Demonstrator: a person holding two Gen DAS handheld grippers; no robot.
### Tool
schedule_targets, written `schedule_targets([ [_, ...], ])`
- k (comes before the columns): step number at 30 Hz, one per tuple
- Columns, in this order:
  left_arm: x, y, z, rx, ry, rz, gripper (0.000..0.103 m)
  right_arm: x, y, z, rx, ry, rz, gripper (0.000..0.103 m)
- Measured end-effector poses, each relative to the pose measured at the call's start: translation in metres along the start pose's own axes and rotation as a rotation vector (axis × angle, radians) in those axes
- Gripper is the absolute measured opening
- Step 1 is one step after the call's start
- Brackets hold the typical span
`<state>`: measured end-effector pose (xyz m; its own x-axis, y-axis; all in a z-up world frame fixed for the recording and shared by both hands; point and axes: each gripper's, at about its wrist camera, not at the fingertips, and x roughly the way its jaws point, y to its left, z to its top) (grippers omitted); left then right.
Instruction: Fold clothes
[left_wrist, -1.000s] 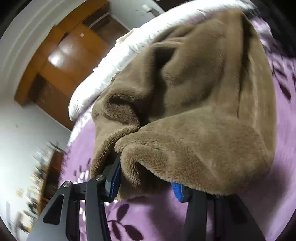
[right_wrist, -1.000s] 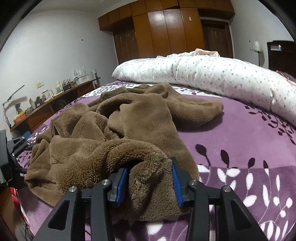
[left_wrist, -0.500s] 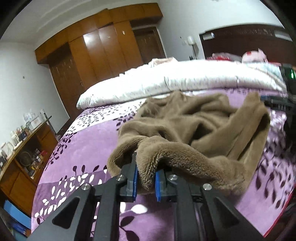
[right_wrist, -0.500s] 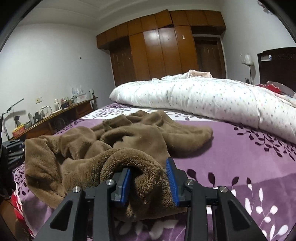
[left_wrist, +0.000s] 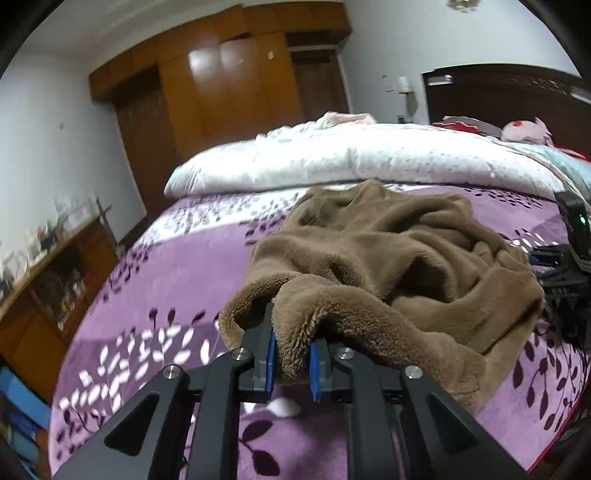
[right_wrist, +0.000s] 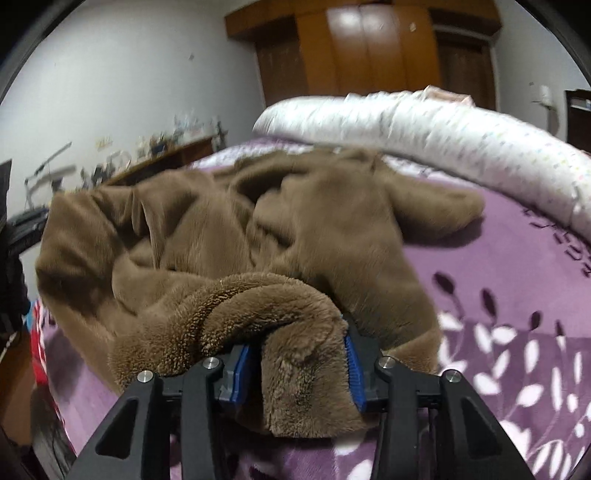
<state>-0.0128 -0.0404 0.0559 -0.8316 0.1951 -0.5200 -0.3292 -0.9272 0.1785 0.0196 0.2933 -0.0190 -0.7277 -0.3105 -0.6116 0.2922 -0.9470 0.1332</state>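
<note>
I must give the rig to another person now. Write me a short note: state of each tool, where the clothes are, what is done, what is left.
Left tool: shut on an edge of the brown fleece garment.
Right tool: shut on another thick edge of the same garment.
Garment: crumpled in a heap on the purple bedspread, in front of the white quilt.
Done: both edges gripped.
Left: spread it flat, then make all folds; no fold is visible yet.

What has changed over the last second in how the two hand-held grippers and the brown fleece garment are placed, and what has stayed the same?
The left hand-held gripper narrowed from a wide bite to a tight pinch on the brown fleece garment and swung level, facing the wardrobe. The garment's edge lifted between the grippers. The right hand-held gripper kept its grip; most of the garment stayed on the purple bedspread.
</note>
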Motion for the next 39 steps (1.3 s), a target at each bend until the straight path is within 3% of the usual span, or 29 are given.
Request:
schedule_targets([
  [3, 0.011, 0.01, -0.012, -0.04, 0.03, -0.001, 0.016, 0.015, -0.002, -0.001, -0.003, 0.061, 0.023, 0.079],
  [4, 0.012, 0.01, -0.015, -0.044, 0.034, -0.002, 0.016, 0.019, -0.003, -0.001, 0.0, 0.08, 0.031, 0.081],
  [6, 0.016, 0.011, -0.02, -0.052, 0.039, -0.003, 0.016, 0.028, -0.005, 0.0, 0.006, 0.118, 0.046, 0.084],
  [11, 0.023, 0.015, -0.026, -0.077, 0.044, -0.011, 0.018, 0.032, -0.005, 0.001, 0.003, 0.105, 0.032, 0.086],
  [16, 0.027, 0.017, -0.029, -0.089, 0.052, -0.012, 0.018, 0.018, 0.016, 0.0, -0.098, 0.094, -0.032, 0.086],
  [17, 0.027, 0.018, -0.029, -0.09, 0.051, -0.01, 0.018, 0.015, 0.02, 0.0, -0.119, 0.092, -0.044, 0.078],
  [18, 0.026, 0.019, -0.029, -0.09, 0.05, -0.009, 0.019, 0.013, 0.024, 0.0, -0.139, 0.09, -0.057, 0.056],
  [19, 0.025, 0.021, -0.029, -0.094, 0.049, -0.006, 0.019, 0.01, 0.029, 0.0, -0.159, 0.088, -0.07, 0.046],
  [20, 0.024, 0.023, -0.029, -0.097, 0.048, -0.004, 0.019, 0.007, 0.033, -0.001, -0.179, 0.086, -0.082, 0.026],
  [21, 0.023, 0.026, -0.029, -0.101, 0.047, -0.001, 0.019, 0.004, 0.037, -0.001, -0.2, 0.084, -0.095, 0.018],
  [22, 0.023, 0.028, -0.029, -0.109, 0.047, 0.002, 0.019, 0.001, 0.041, -0.001, -0.22, 0.081, -0.108, 0.017],
  [25, 0.02, 0.032, -0.027, -0.138, 0.036, 0.003, 0.019, -0.016, 0.057, -0.011, -0.327, 0.012, -0.189, 0.015],
  [27, 0.014, 0.028, -0.022, -0.138, 0.017, -0.003, 0.019, -0.033, 0.065, -0.01, -0.384, -0.094, -0.302, 0.015],
  [32, -0.005, 0.019, -0.004, -0.123, -0.042, -0.019, 0.019, -0.083, 0.074, 0.02, -0.389, -0.347, -0.464, 0.012],
  [36, -0.03, 0.019, 0.015, -0.154, -0.116, -0.04, 0.019, -0.113, 0.089, 0.038, -0.447, -0.496, -0.566, 0.012],
  [39, -0.053, 0.021, 0.032, -0.193, -0.189, -0.064, 0.019, -0.144, 0.093, 0.051, -0.418, -0.608, -0.618, 0.012],
])
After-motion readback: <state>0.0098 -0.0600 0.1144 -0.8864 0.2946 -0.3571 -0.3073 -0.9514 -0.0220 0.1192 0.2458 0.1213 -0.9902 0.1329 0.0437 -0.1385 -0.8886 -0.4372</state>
